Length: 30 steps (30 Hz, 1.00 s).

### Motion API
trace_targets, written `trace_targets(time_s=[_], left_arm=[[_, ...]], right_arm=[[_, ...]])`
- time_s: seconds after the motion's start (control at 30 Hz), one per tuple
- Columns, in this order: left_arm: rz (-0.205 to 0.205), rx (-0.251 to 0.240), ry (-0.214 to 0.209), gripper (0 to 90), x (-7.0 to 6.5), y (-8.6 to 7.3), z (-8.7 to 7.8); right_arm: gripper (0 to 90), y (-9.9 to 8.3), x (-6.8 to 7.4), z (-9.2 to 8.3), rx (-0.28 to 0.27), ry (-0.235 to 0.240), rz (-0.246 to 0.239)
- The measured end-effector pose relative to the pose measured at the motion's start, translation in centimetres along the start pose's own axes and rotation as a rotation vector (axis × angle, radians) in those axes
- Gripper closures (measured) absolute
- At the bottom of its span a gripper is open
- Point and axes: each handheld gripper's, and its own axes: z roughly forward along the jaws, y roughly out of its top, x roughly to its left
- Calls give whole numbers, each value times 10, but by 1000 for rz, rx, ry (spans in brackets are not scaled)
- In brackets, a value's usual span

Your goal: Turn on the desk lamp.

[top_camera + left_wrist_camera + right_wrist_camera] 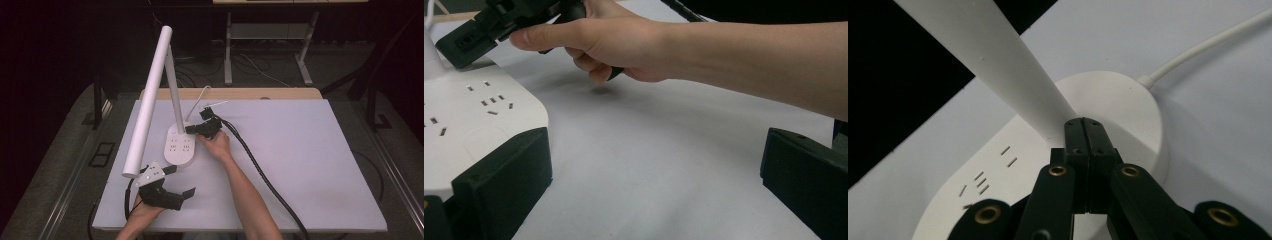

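White plastic desk lamp point(172, 105) with a socket-strip base point(180, 149) stands left of centre on the table point(310, 165), where the right gripper point(196, 128), jaws pressed together at its stem foot, could tip it, while the left gripper point(181, 184) waits wide apart nearby.

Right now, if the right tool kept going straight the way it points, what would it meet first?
The right tool, jaws shut, points at the foot of the lamp's white stem where it joins the lamp base. It would likely meet that stem first; it may already touch it, depth is unclear.
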Motion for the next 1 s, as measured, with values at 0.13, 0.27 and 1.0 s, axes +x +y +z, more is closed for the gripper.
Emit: trace_targets(time_s=[0.13,0.27,1.0], left_arm=[[5,4,-3,0,0,0,0],[4,6,-5,0,0,0,1],[5,9,-4,0,1,0,2]], right_arm=[[896,-1,0,-1,-7,-1,7],[895,4,1,-9,13,-27,-11],[894,19,5,-80,-8,-66,-104]])
